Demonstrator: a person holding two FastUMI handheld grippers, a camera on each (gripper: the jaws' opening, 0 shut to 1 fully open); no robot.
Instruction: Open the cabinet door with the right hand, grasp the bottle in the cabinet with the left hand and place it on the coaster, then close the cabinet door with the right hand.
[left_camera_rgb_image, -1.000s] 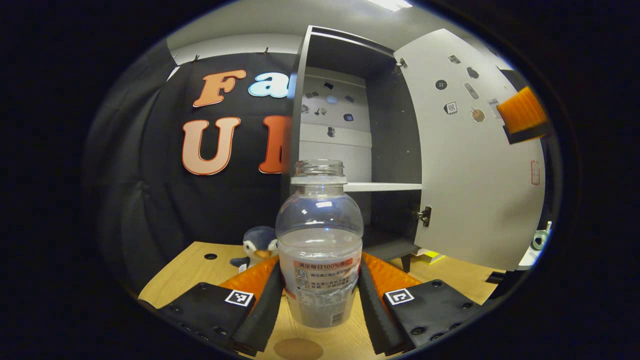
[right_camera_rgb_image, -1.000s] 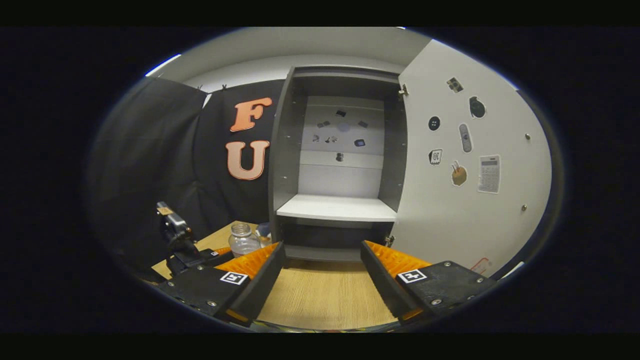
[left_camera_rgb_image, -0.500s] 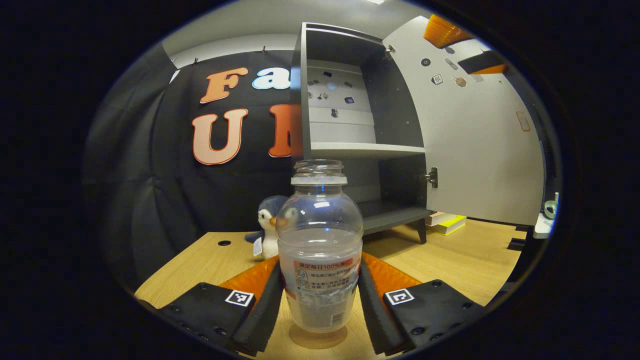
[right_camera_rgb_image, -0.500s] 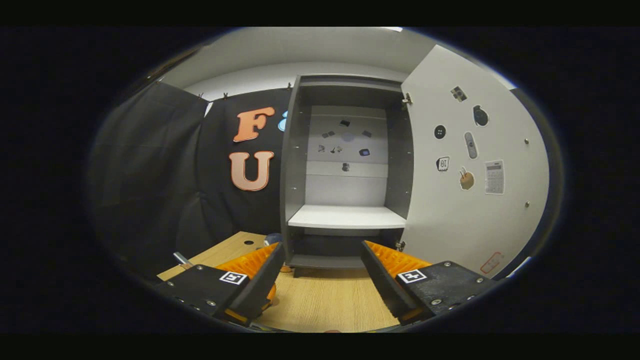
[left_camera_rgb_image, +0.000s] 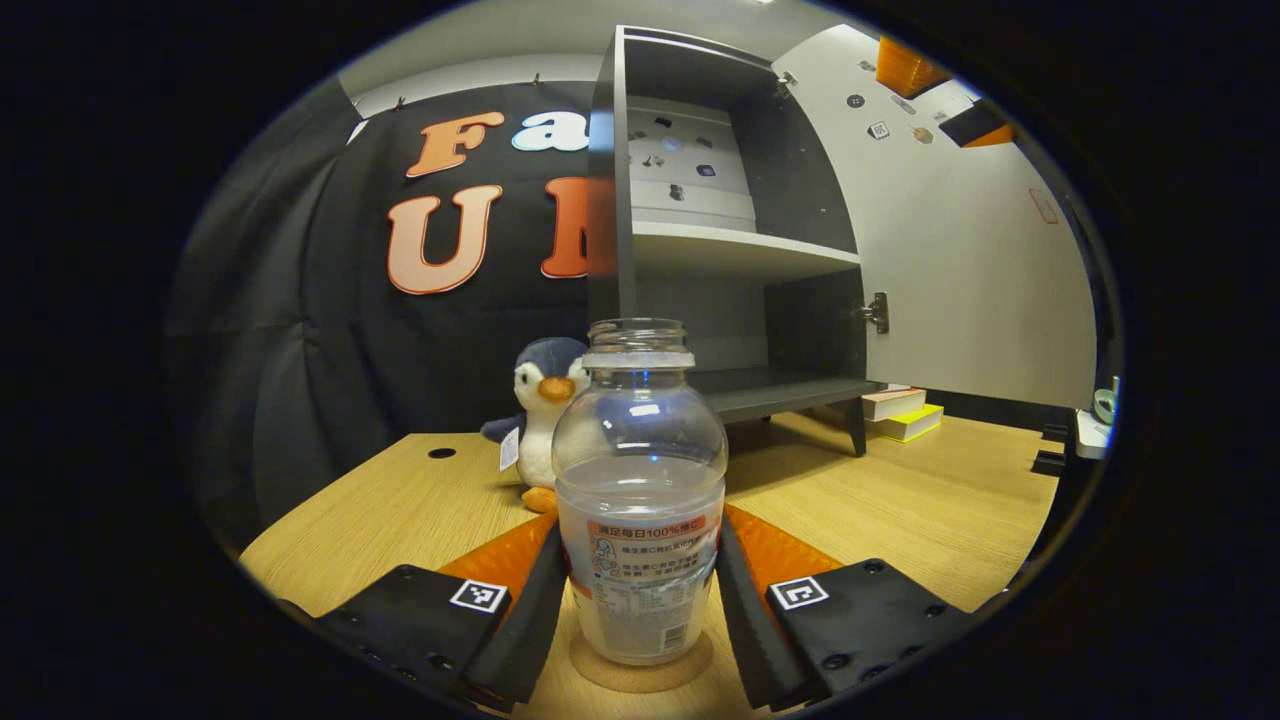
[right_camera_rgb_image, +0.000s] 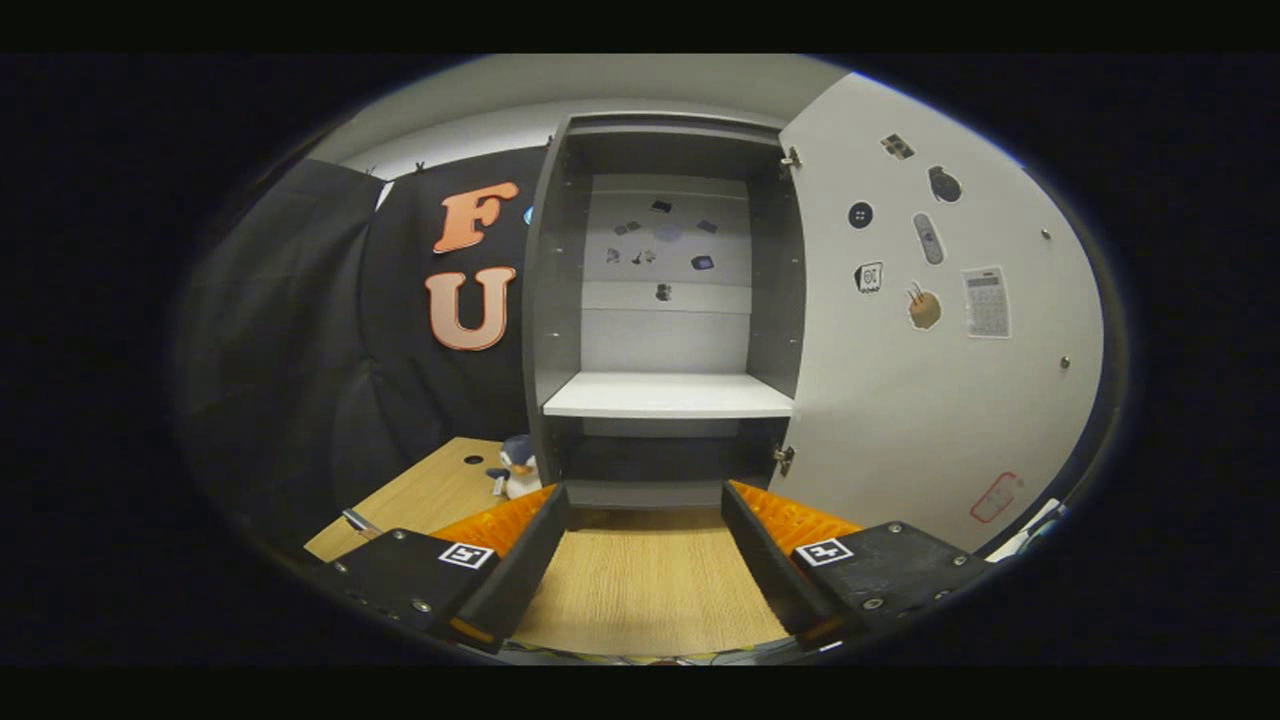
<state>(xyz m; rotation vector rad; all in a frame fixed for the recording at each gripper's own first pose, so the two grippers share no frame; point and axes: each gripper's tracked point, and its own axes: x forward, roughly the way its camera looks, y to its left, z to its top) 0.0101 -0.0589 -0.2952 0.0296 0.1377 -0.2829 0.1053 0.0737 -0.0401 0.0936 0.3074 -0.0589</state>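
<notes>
My left claw (left_camera_rgb_image: 640, 600) grips the bottle (left_camera_rgb_image: 640, 500) on the coaster (left_camera_rgb_image: 640, 668); I should release gently, straight apart.

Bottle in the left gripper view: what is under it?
A round cork coaster on the wooden table lies under the bottle, its rim showing around the base. The coaster's middle is covered, so contact cannot be confirmed. The left gripper clamps the bottle.
</notes>
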